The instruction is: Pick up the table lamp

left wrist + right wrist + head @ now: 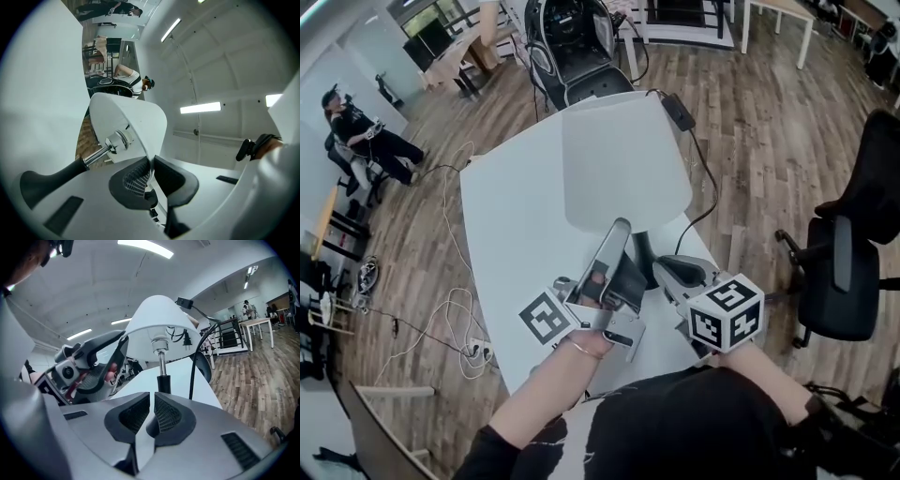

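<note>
The lamp [623, 169] stands upright on the table [511, 225], its stem [161, 363] vertical. The lower rim of its shade [131, 117] is pinched between the nearly closed pads of the left gripper [151, 171], which is pointed up at it from below. The right gripper [152, 413], its jaws together on nothing, is aimed at the stem, which lies straight ahead and near. These jaws would have to be parted before the stem could be taken across its long axis.

Centre of frame, on the table [511, 225]: table lamp [623, 159]. Just below, left gripper [617, 230] at its shade rim; right gripper [667, 267] beside, lower right. Far right: office chair [848, 272].
</note>
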### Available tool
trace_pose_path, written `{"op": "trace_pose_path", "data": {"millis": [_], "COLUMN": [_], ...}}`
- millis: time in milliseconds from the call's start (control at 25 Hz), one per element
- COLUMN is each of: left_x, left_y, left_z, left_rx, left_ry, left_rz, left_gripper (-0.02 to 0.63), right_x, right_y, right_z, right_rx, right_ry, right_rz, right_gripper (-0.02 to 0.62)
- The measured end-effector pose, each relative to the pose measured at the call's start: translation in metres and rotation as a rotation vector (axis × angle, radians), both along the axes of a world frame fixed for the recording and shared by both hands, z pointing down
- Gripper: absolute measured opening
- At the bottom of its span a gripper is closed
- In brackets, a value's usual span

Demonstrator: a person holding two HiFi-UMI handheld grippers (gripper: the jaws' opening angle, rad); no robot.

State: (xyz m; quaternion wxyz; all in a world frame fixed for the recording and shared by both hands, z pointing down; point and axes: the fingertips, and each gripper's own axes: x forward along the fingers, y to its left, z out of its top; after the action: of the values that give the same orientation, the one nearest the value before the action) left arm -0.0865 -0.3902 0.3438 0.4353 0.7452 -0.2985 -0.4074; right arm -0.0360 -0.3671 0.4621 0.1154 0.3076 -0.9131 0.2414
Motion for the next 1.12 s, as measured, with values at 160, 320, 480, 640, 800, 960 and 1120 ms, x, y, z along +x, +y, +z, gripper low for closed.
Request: {"op": "trace_pose_path", "data": {"millis": [160, 320, 480, 640, 800, 960, 1120], "left_x": [-0.010, -0.015, -0.018, -0.018, -0.028, -0.030, -0.028], "left_y": [0.000, 0.003, 0.002, -0.002, 0.000, 0.003, 0.007], "left_z": [-0.003, 0.000, 0.004, 0.008, 0.003, 0.002, 0.000], "left_rx": [0.002, 0.002, 0.004, 0.006, 0.010, 0.030, 0.042], "left_ry": [-0.001, 0.011, 0.014, 0.018, 0.018, -0.007, -0.035], "left_rz": [0.006, 0.005, 0.003, -0.003, -0.003, 0.000, 0.019], "left_gripper": [0.035, 0.036, 0.035, 0.035, 0.034, 0.029, 0.026], "right_x": [-0.017, -0.024, -0.029, -0.030, -0.039, -0.040, -0.040], "right_y": [-0.012, -0.021, -0.026, -0.031, -0.034, -0.033, -0.032], "right_z": [0.012, 0.031, 0.048, 0.063, 0.062, 0.062, 0.058], "right_rx": [0.002, -0.028, -0.025, -0.022, 0.011, 0.048, 0.068], "right_ry": [0.055, 0.091, 0.151, 0.192, 0.235, 0.266, 0.296], "right_rz": [0.015, 0.025, 0.026, 0.042, 0.090, 0.092, 0.091], "right_gripper": [0.084, 0.166, 0.189, 0.190, 0.190, 0.183, 0.167]}}
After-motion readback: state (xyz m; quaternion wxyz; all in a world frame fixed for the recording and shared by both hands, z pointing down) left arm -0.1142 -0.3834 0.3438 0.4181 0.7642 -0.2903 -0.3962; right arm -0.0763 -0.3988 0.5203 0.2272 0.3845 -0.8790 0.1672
